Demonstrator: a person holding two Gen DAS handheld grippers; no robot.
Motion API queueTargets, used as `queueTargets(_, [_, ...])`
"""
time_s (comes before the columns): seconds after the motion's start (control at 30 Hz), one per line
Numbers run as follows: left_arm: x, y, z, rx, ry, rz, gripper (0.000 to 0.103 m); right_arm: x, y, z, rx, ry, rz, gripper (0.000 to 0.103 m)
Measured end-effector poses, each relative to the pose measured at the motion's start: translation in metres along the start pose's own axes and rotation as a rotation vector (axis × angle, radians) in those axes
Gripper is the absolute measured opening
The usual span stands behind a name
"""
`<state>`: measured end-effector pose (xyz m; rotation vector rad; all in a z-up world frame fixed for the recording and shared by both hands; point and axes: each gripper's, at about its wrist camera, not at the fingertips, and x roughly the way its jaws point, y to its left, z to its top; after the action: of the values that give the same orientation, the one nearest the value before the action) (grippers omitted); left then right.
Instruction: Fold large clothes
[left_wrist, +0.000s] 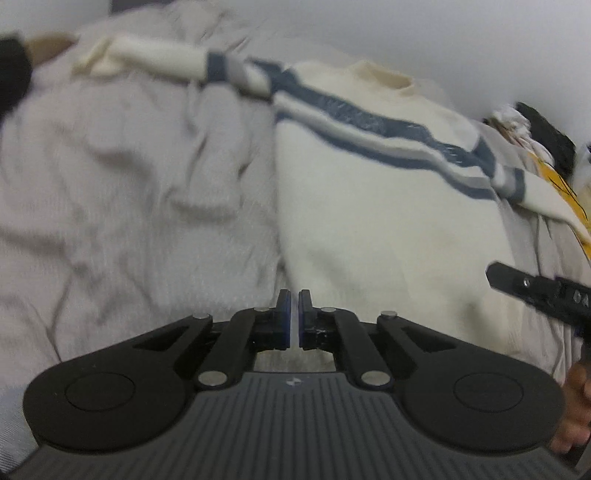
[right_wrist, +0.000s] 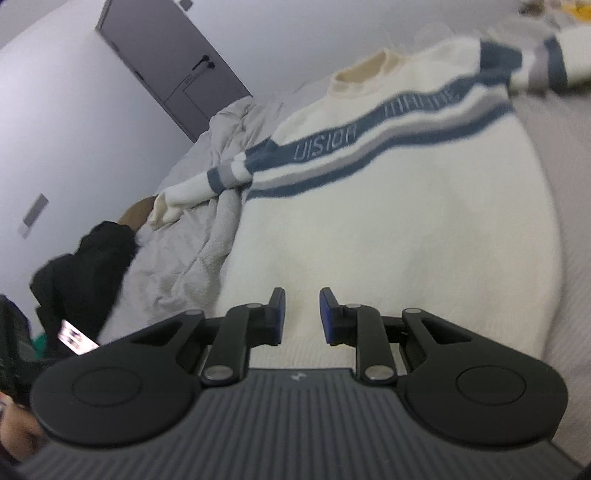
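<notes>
Garment: a cream knitted sweater (right_wrist: 399, 236) with blue and grey chest stripes lay spread flat, front up, filling the centre and right of the right wrist view.
Lettering: pale letters ran along the widest blue stripe (right_wrist: 369, 125); the right-hand part was too blurred to read.
Collar: the cream ribbed neckline (right_wrist: 364, 70) sat at the upper centre of that view.
Sleeves: one striped sleeve (right_wrist: 207, 184) trailed to the centre left, its cuff resting on the bedding; the other (right_wrist: 546, 66) ran off the upper right edge.
Support surface: a crumpled pale grey bed cover (left_wrist: 110, 177) filled the left half of the left wrist view, under and beside the sweater.
Left gripper: the black left gripper (left_wrist: 294, 317) stood at the lower centre of its view with blue pads pressed almost together, a thin sliver of light between them; nothing could be seen held.
Right gripper: the black right gripper (right_wrist: 302, 317) had its jaws spread a little apart over the sweater's lower hem, with the pads pressing on no cloth.
Cross view: the right gripper's black fingers (left_wrist: 535, 288) entered the left wrist view at the right edge.
Background: a dark grey door (right_wrist: 166, 62) occupied the upper left of the right wrist view; a heap of black clothing (right_wrist: 85, 273) lay at the left edge.
</notes>
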<state>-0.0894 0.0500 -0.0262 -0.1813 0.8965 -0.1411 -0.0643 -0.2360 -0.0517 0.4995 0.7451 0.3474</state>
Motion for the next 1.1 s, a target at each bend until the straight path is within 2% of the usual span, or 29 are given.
queueTargets(0.07, [-0.011,-0.013,0.005,0.064,-0.049,0.018,0.005,-0.006,0.003,0.002,-0.031,-0.024,-0.015,0.025])
queueTargets(0.13, [-0.024,-0.025,0.011,0.119,-0.090,0.026,0.010,-0.013,0.005,0.005,-0.056,-0.050,-0.034,0.025])
queueTargets(0.17, [-0.032,-0.030,0.014,0.138,-0.104,0.018,0.022,-0.016,0.004,0.007,-0.065,-0.062,-0.044,0.025])
queueTargets(0.2, [-0.040,-0.036,0.018,0.154,-0.119,0.014,0.049,-0.019,0.004,0.008,-0.072,-0.072,-0.054,0.025])
queueTargets(0.27, [-0.058,-0.051,0.025,0.189,-0.175,0.031,0.075,-0.024,0.002,0.011,-0.082,-0.091,-0.073,0.025])
queueTargets(0.33, [-0.081,-0.069,0.030,0.221,-0.220,0.028,0.081,-0.028,0.000,0.014,-0.078,-0.104,-0.088,0.025])
queueTargets(0.4, [-0.096,-0.085,0.041,0.207,-0.221,0.020,0.094,-0.031,-0.005,0.019,-0.062,-0.118,-0.098,0.025])
queueTargets(0.5, [-0.118,-0.105,0.056,0.192,-0.219,0.000,0.101,-0.036,-0.013,0.025,-0.047,-0.144,-0.129,0.025])
queueTargets(0.6, [-0.136,-0.118,0.071,0.150,-0.199,-0.057,0.103,-0.041,-0.023,0.031,-0.018,-0.165,-0.144,0.025])
queueTargets(0.7, [-0.144,-0.133,0.084,0.128,-0.187,-0.054,0.103,-0.045,-0.032,0.036,0.004,-0.179,-0.164,0.025])
queueTargets(0.77, [-0.142,-0.146,0.091,0.142,-0.138,-0.098,0.103,-0.046,-0.037,0.040,0.020,-0.187,-0.178,0.025])
queueTargets(0.83, [-0.135,-0.157,0.097,0.151,-0.083,-0.096,0.103,-0.046,-0.042,0.043,0.033,-0.198,-0.200,0.025])
queueTargets(1.0, [-0.121,-0.182,0.101,0.205,-0.003,-0.112,0.103,-0.042,-0.052,0.047,0.068,-0.195,-0.218,0.025])
queueTargets(1.1, [-0.108,-0.181,0.103,0.183,0.037,-0.106,0.103,-0.040,-0.056,0.048,0.081,-0.189,-0.216,0.025])
